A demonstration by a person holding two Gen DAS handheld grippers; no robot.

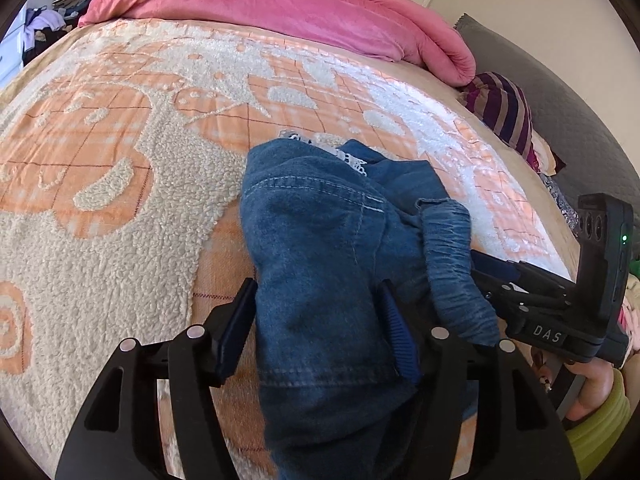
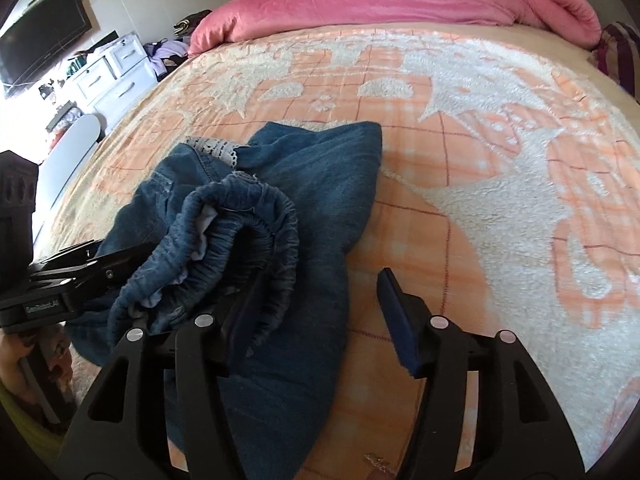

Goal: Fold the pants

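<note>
1. The pants [image 2: 280, 208] lie bunched on the bed [image 2: 500, 200].
2. A duvet [image 2: 400, 0] lies behind them.
3. The left hand-held gripper [image 1: 316, 332] straddles the pants; the right hand-held gripper [image 2: 320, 304] sits beside it.

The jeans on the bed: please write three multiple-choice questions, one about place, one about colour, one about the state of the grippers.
1. Where do the jeans lie?
A. on the patterned blanket
B. on the floor
C. on the pink duvet

2. What colour is the lace trim at the jeans?
A. red
B. white
C. black

3. How do the jaws of the right gripper stand?
A. shut on the waistband
B. shut on nothing
C. open

Answers: 1 A, the denim rests on the orange-cream blanket. 2 B, the lace is white. 3 C, a wide gap shows between the pads.
</note>
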